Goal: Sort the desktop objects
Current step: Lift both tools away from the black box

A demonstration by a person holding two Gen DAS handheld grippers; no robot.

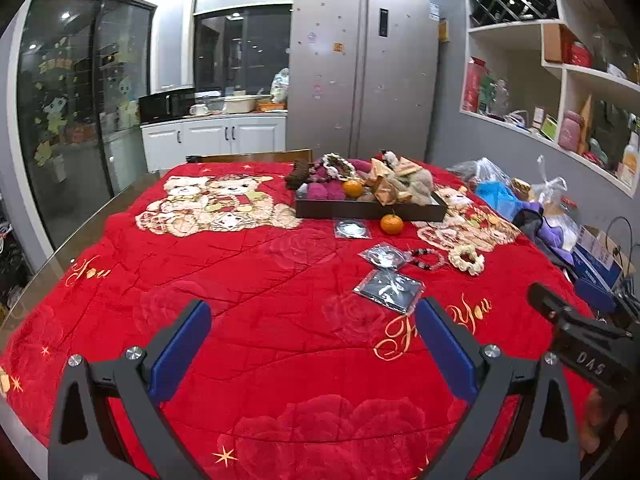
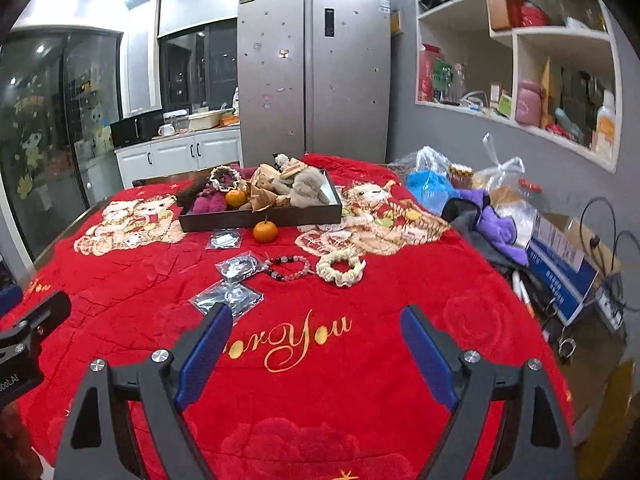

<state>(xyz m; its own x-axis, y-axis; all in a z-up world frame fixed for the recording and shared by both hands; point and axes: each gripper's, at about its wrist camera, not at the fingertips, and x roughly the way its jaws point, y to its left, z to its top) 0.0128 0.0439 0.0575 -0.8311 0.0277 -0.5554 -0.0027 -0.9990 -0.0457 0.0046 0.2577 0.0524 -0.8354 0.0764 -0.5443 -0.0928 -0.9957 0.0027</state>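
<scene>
Covering counter: red blanket [image 2: 360, 360], filling lower frame. Sitting at centre, dark tray [image 2: 260, 218], already holding plush, scrunchies, one orange, so likely sorting target. Lying loose below tray: cream scrunchie [image 2: 341, 267], plastic packets [image 2: 227, 298], bead bracelet [image 2: 289, 268], small glossy orange [image 2: 265, 231]. Hovering at bottom: left gripper [image 1: 312, 352], right gripper [image 2: 316, 354], both spread apart, gripping nothing.

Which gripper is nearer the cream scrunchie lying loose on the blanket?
Right. The right gripper hangs open just short of the cream scrunchie; the left gripper, also open, sits further away to its left.
</scene>
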